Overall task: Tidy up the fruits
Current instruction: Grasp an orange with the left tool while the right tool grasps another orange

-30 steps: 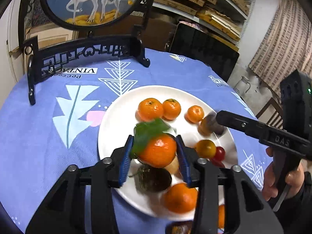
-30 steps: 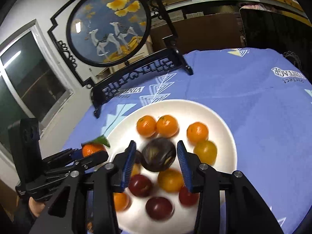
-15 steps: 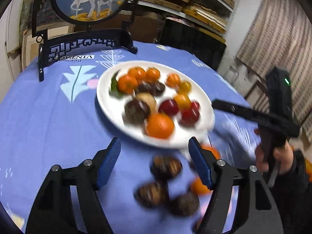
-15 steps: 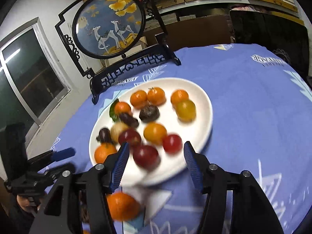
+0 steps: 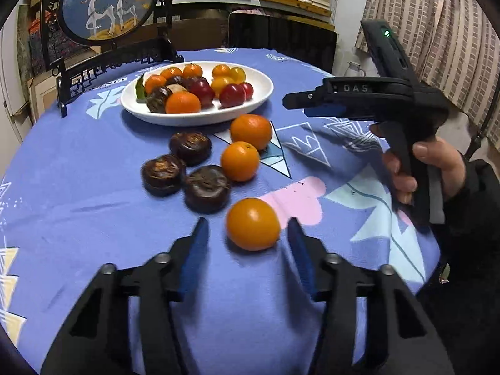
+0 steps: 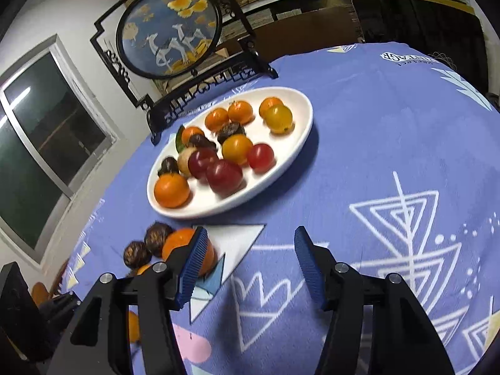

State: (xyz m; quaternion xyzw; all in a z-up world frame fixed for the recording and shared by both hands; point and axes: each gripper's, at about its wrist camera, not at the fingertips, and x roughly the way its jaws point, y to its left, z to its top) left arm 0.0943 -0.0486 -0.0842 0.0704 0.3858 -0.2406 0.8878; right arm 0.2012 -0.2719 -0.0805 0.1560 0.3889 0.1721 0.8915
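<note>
Left gripper (image 5: 248, 234) jaws apart, bracketing a loose orange (image 5: 252, 224) on the tablecloth (image 5: 93, 218) (no contact seen). Right gripper (image 6: 250, 257) jaws apart, empty, near the plate (image 6: 300, 131) of fruit.

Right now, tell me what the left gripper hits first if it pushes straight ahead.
The left gripper is open, with an orange lying on the tablecloth just ahead, roughly between its fingertips. Going straight on, it would probably meet that orange first, though its height above the cloth is hard to judge.
</note>
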